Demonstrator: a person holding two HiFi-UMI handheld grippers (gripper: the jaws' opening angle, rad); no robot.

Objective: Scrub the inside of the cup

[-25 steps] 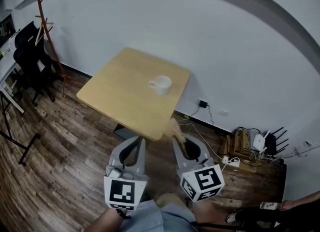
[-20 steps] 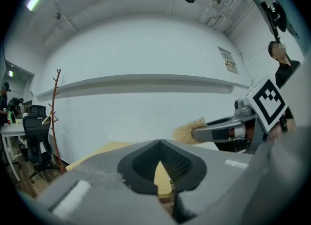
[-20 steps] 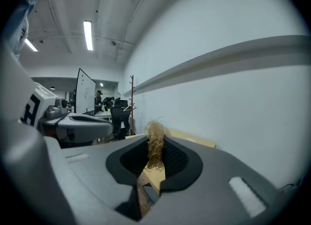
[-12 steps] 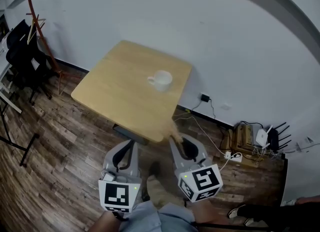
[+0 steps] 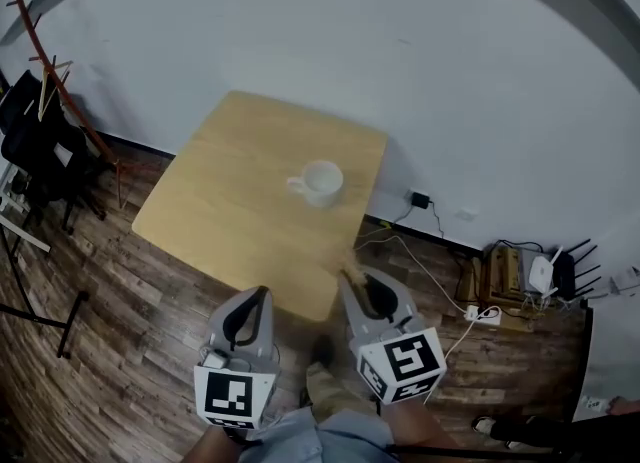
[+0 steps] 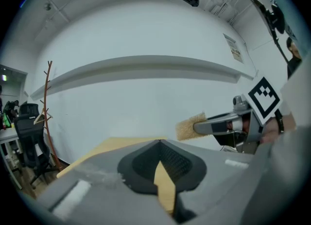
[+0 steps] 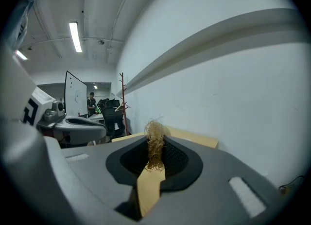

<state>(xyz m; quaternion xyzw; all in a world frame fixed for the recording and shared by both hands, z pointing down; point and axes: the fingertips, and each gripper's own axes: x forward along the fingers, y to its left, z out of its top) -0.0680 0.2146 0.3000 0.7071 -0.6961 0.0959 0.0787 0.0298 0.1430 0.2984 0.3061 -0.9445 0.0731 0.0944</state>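
Right gripper [image 5: 352, 279] nearer table [image 5: 225, 196]; cup [image 5: 322, 182] empty.

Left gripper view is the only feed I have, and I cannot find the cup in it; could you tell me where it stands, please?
Observer: The white cup stands upright on the wooden table, toward the table's far right part in the head view.
Operator: Thank you. Which way does its handle face?
Observer: It points toward the left of the head view.
Operator: And is the scrubber properly gripped?
Observer: Yes. In the right gripper view, the right tongs are shut on the scrubber, with its straw-coloured fibres pinched between them and sticking out past the tips.
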